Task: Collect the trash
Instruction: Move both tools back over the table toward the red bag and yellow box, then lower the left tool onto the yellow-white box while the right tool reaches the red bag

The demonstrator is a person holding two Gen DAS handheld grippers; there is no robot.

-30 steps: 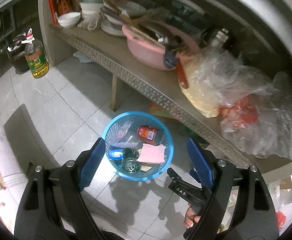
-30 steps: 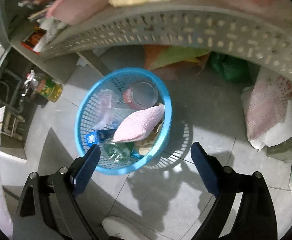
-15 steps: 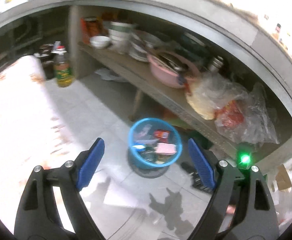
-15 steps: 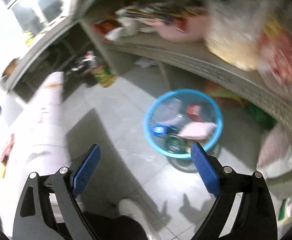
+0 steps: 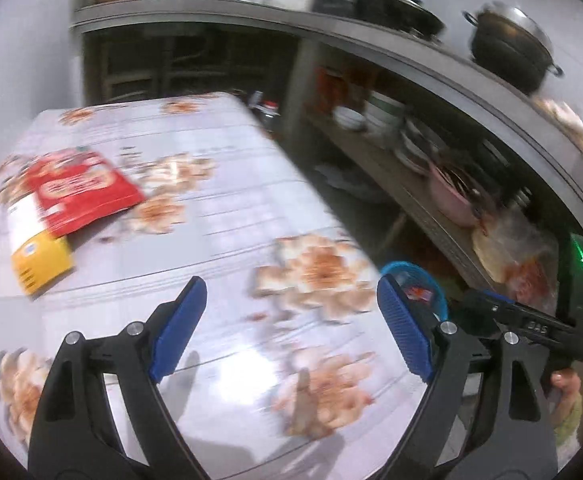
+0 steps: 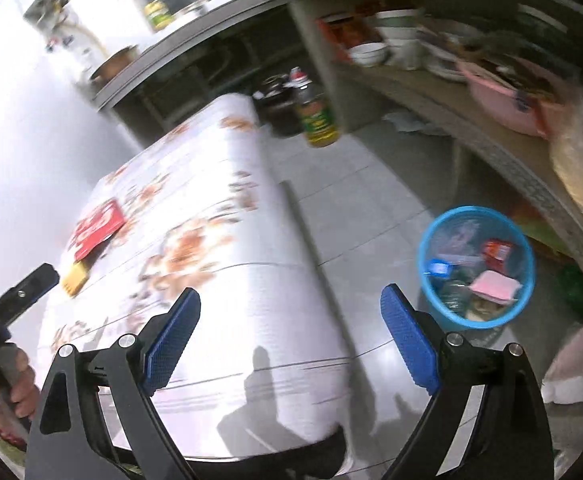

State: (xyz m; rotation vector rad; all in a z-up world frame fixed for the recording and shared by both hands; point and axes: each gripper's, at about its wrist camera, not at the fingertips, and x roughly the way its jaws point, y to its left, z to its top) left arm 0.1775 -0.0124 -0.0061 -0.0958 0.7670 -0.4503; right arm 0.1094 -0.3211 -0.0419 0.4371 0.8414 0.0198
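— Both claws?
— Left claw and right claw gape apart, empty, over the floral-clothed surface.
— The trash?
— Flat red-and-yellow paper packet lies mid-left; round blue plastic basket sits on the floor, right.

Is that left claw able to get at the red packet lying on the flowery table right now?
Probably yes. The left claw is open and holds nothing, and the red packet lies flat on the flowered tablecloth ahead and to its left, with nothing standing between them.
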